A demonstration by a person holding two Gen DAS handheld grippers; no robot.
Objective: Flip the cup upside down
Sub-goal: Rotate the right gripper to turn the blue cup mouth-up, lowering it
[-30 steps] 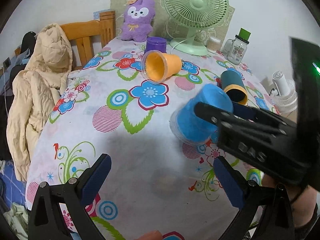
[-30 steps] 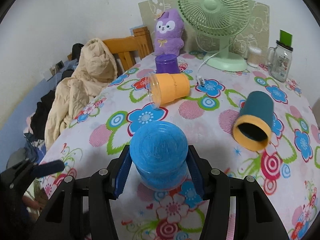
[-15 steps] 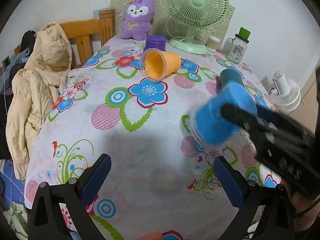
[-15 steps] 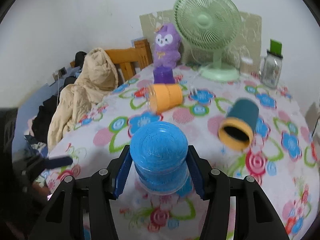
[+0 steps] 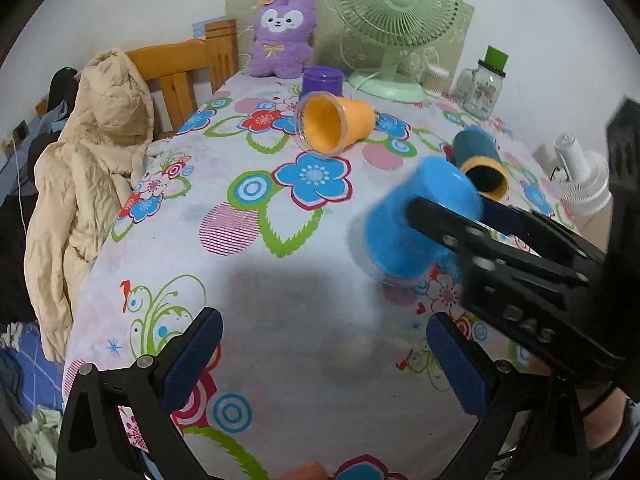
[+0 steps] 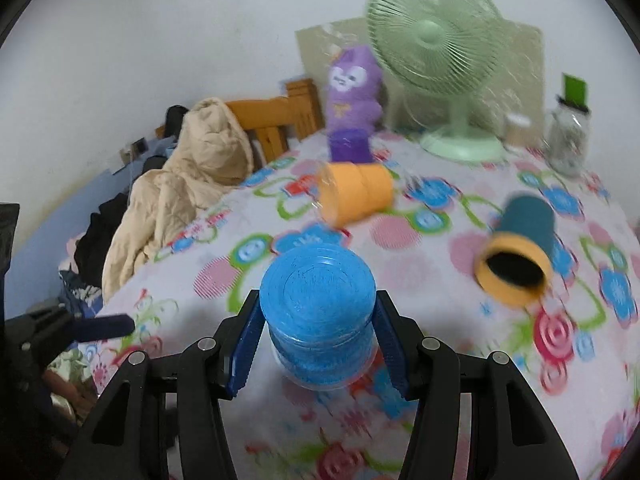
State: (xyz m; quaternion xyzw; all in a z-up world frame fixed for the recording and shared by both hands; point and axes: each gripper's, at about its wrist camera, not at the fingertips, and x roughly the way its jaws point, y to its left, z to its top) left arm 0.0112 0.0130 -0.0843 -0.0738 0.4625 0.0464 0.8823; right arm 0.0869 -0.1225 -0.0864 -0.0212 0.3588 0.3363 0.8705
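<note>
My right gripper [image 6: 318, 338] is shut on a blue cup [image 6: 318, 312] and holds it above the flowered tablecloth [image 6: 400, 420], its closed base toward the camera. In the left wrist view the blue cup [image 5: 408, 232] is tilted, its mouth low and to the left, held by the right gripper [image 5: 452, 224]. My left gripper [image 5: 324, 356] is open and empty over the table's near edge. An orange cup [image 5: 336, 124] and a dark teal cup [image 5: 480, 160] lie on their sides further back. A purple cup [image 5: 322, 82] stands behind the orange one.
A green fan [image 5: 396, 20], a purple plush toy [image 5: 282, 36] and a glass jar [image 5: 484, 88] stand at the table's back. A wooden chair with a beige jacket [image 5: 88, 176] is at the left edge. A small white fan [image 5: 580, 176] stands off the table, right.
The right gripper lifted the blue cup off the tablecloth and tilted it, first drifting right, then back toward the middle. The left gripper has stayed open in place.
</note>
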